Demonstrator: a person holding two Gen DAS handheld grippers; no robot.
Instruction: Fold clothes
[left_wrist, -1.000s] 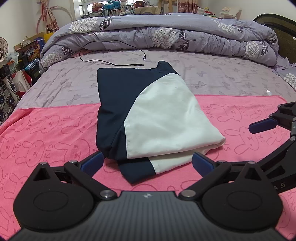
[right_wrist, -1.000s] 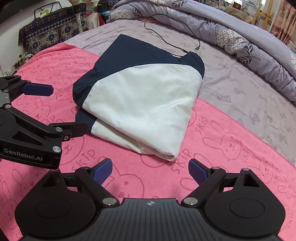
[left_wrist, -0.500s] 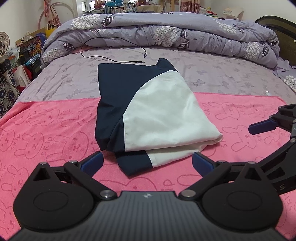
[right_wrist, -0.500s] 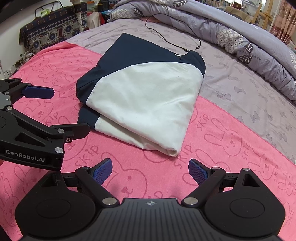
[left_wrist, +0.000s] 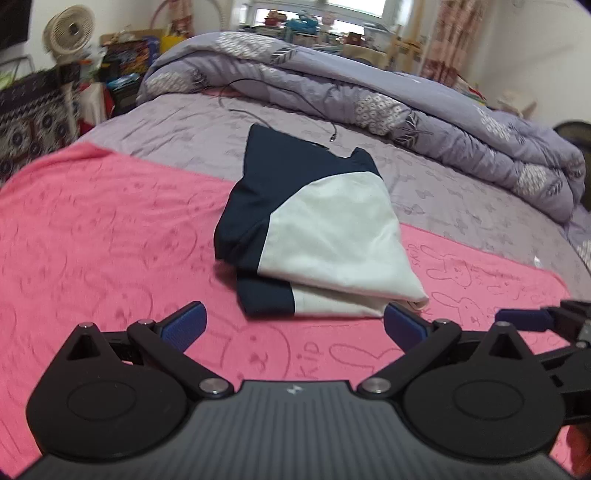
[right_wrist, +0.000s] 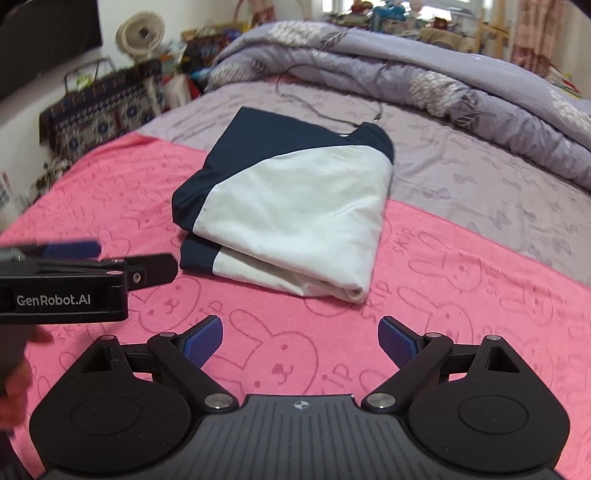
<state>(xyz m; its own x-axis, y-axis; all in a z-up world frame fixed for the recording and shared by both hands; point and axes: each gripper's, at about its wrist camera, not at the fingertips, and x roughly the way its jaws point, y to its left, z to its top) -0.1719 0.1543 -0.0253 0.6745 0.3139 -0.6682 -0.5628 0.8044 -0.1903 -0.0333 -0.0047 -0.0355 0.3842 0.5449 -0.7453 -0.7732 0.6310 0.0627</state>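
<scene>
1. Lay rolled along the far side of the bed: lilac leaf-print duvet.
2. Covered the near half of the bed: pink bunny-print towel.
3. Rested folded, straddling the towel's far edge: navy-and-white garment.
4. Hovered near the garment, blue pads spread wide, holding nothing: left gripper, right gripper.
5. Trailed behind the garment: black cable.

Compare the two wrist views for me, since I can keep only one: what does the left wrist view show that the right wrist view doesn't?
Only the left wrist view shows the right gripper at its right edge.

Only the right wrist view shows the left gripper side-on, with its GenRobot.AI label.

Both show the folded navy and white garment lying across the pink towel and lilac sheet, a black cable, the rolled duvet and a fan. Both grippers are open and empty.
</scene>
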